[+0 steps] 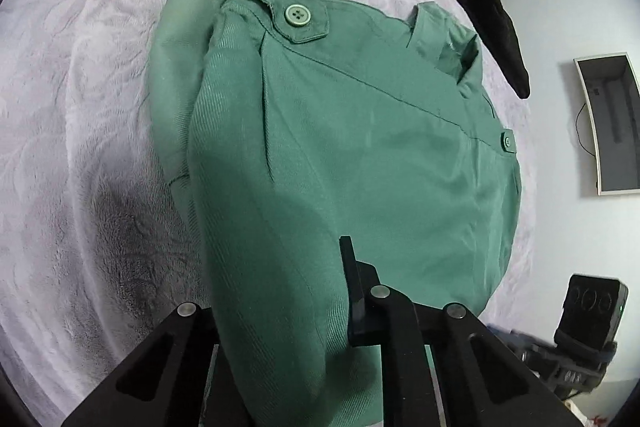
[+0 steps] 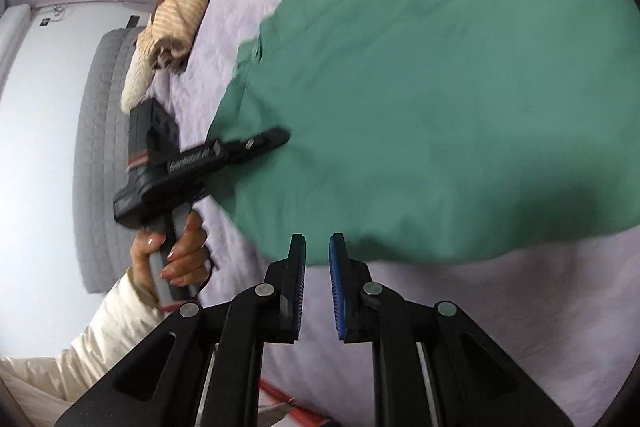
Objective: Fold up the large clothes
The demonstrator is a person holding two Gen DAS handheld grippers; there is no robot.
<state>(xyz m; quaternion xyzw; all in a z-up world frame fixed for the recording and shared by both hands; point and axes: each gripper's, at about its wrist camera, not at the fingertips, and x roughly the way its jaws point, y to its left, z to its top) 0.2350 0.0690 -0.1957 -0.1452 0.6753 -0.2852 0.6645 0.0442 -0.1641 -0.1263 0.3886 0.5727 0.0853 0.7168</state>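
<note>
Clamped in the left gripper (image 1: 304, 307), a fold of the green garment (image 1: 340, 147), the rest draped over the pale blanket (image 1: 80, 107). Gripped low by a hand (image 2: 176, 255), cream sleeve (image 2: 100, 327) bent upward. Narrowly parted and empty, the right gripper (image 2: 317, 247), at the garment's near edge.

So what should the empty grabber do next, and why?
Probably nudge the right gripper forward to pinch the near edge of the green garment. Its jaws stand slightly apart, empty, just short of that edge, while the left gripper grips the cloth's side.
</note>
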